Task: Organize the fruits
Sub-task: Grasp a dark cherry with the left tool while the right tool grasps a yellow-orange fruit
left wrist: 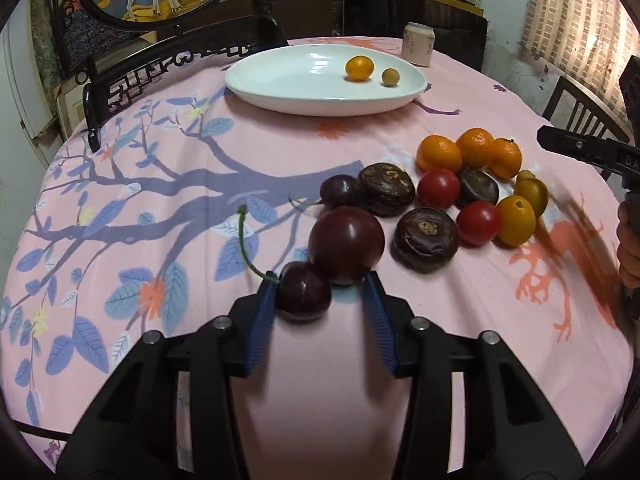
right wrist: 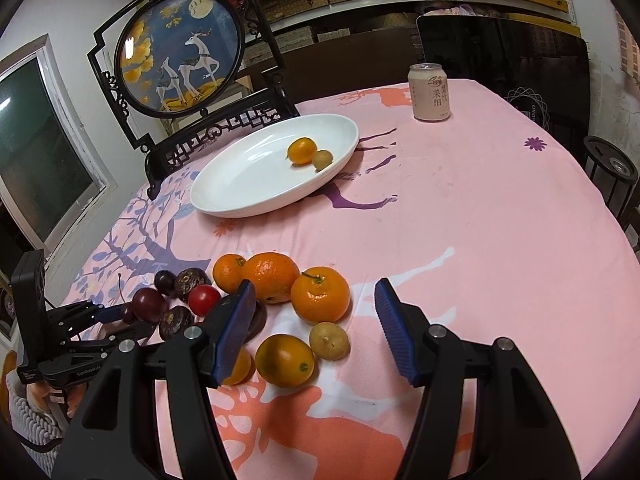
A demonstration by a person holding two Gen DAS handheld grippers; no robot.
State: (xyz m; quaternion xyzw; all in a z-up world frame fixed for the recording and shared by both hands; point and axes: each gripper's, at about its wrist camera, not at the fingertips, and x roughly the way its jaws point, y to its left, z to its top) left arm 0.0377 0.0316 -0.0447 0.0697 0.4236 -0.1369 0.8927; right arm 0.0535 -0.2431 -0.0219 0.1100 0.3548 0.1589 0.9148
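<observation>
A white oval plate (left wrist: 280,92) at the back holds a kumquat (left wrist: 359,68) and a small tan fruit (left wrist: 389,77). Loose fruit lies on the pink cloth: mandarins (left wrist: 474,148), cherry tomatoes (left wrist: 439,188), dark water chestnuts (left wrist: 426,238), yellow kumquats (left wrist: 516,220) and dark cherries. My left gripper (left wrist: 322,290) is open around a stemmed cherry (left wrist: 305,296), which touches its left pad, with a larger dark plum (left wrist: 346,242) just ahead. My right gripper (right wrist: 316,300) is open and empty above the mandarins (right wrist: 320,294) and kumquats (right wrist: 285,360).
A pink drink can (right wrist: 429,92) stands at the back of the table. A framed deer picture (right wrist: 178,52) on a dark carved stand sits behind the plate (right wrist: 240,184). Dark chairs stand around the table edge.
</observation>
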